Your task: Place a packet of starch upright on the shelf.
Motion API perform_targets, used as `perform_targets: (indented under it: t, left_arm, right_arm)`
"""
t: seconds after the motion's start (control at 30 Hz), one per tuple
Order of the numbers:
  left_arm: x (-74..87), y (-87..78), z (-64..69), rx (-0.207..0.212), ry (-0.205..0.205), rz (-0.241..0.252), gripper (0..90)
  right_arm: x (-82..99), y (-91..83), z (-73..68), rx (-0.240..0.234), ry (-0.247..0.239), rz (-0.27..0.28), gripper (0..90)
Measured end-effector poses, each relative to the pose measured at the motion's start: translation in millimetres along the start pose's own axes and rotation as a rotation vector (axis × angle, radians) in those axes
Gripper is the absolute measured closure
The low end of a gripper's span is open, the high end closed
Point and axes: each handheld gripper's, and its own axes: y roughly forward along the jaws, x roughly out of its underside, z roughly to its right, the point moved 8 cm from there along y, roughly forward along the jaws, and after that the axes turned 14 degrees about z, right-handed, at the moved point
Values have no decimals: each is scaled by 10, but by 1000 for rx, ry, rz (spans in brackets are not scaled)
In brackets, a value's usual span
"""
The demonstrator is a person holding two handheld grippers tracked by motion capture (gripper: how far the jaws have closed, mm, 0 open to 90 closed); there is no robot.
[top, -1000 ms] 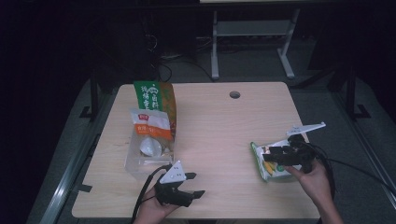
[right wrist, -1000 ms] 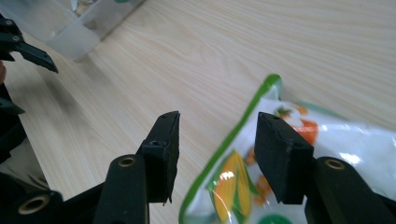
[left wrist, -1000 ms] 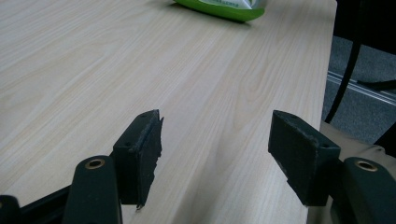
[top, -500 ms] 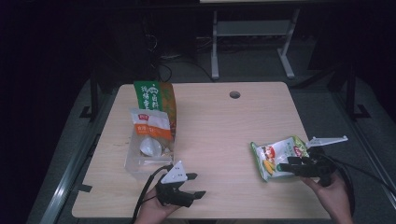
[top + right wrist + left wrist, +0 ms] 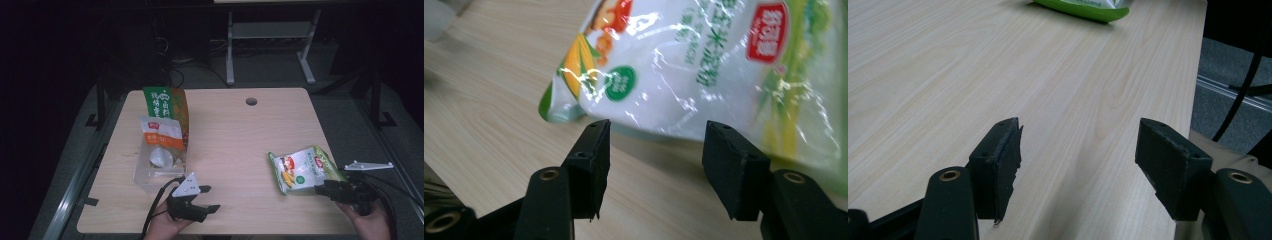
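the right gripper [image 5: 327, 189] sits at the near right corner of the table [image 5: 235, 145], its jaws spread apart and empty. they have just been opening, and nothing lies between them — in the right gripper view the pads [image 5: 591, 150] stand just short of the snack bag [image 5: 704, 65], whose lower edge hangs in front of them without touching. that reads as a release: the bag has been set down flat and the claw is drawn off it toward the table's edge, so the packet stays put.

the left gripper [image 5: 207, 199] rests low at the near edge, left of centre, jaws also wide and holding nothing; its own view looks across bare wood between the two pads [image 5: 998, 160]. it seems parked, waiting its turn rather than working.

the snack bag [image 5: 302, 169] lies on its back near the right edge, tilted a little. it is a glossy pouch, white in the middle with green borders, a yellow corn picture, a round green badge and a red label. the film is crinkled and throws glare, so the print is hard to read.

well apart, on the left half, a clear plastic tub [image 5: 157, 165] holds a white-and-orange packet [image 5: 161, 134], with a taller green and brown bag [image 5: 167, 106] behind it — probably leaning on the tub, though the dim high view leaves that unsure.
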Motion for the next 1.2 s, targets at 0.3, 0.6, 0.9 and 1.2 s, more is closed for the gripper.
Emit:
perform_targets:
  t: [0.3, 0.6, 0.9, 1.2]
  left_arm:
    - [12, 29, 19, 5, 7, -7, 341]
    - [12, 34, 28, 4, 13, -10, 341]
    - [7, 43, 33, 7, 13, -7, 341]
    - [-11, 28, 20, 2, 16, -5, 341]
  right_arm:
    - [174, -28, 197, 19, 98, 4, 377]
    - [89, 173, 237, -51, 190, 34, 338]
    - [-38, 367, 273, -95, 226, 62, 470]
    - [-173, 460, 209, -127, 188, 90, 810]
